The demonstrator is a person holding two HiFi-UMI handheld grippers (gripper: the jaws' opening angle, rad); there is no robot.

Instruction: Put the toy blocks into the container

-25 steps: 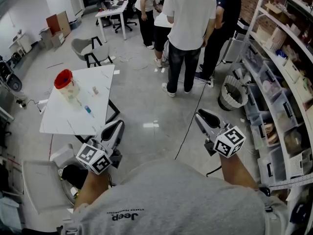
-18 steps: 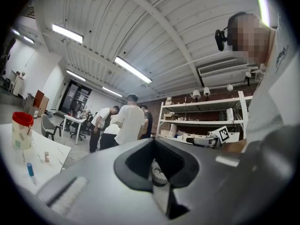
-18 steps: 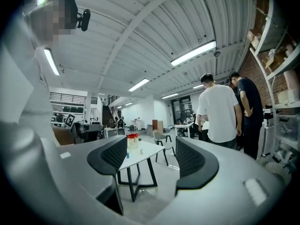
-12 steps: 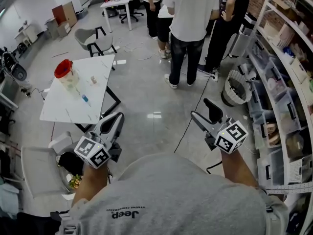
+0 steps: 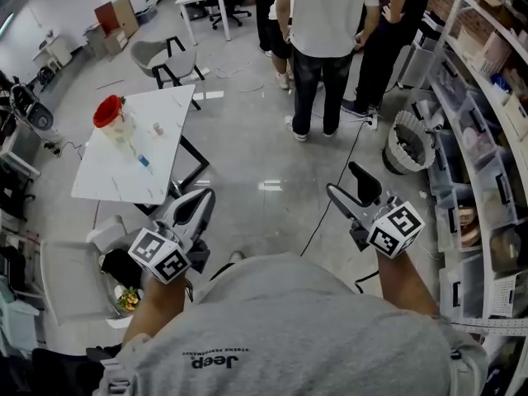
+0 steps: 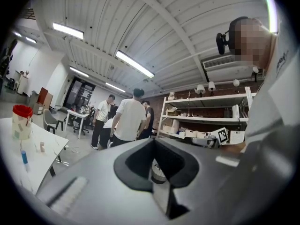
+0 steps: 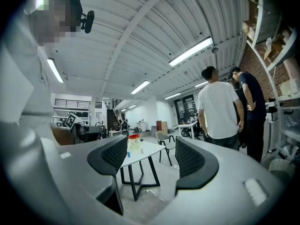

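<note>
Listener: Where are the toy blocks (image 5: 143,161)?

Describer: Two small ones show on the white counter (image 5: 115,184). A blue block (image 5: 143,161) lies near the middle and a pale block (image 5: 157,128) lies beyond it. They are loose and apart from each other, and too small to describe further.

Listener: And the container?

Describer: A clear container (image 5: 110,118) with a red top stands upright near the counter's far left corner. It is close to the blocks but not touching them, probably so that each block needs only a short carry.

Listener: What about the grippers?

Describer: Neither has reached the counter. The left gripper (image 5: 200,198) is held level in front of the person, with its jaws pressed together and nothing in them. The right gripper (image 5: 345,180) is also level. Its jaws have just been opening and stand wide apart, empty, with the distant counter framed between them. That looks like readiness for a first pick.

Listener: Anything in the way?

Describer: Bare grey floor (image 5: 264,139) lies between the person and the counter. Several people (image 5: 326,23) stand farther off, and shelves (image 5: 495,139) line the right side.
</note>
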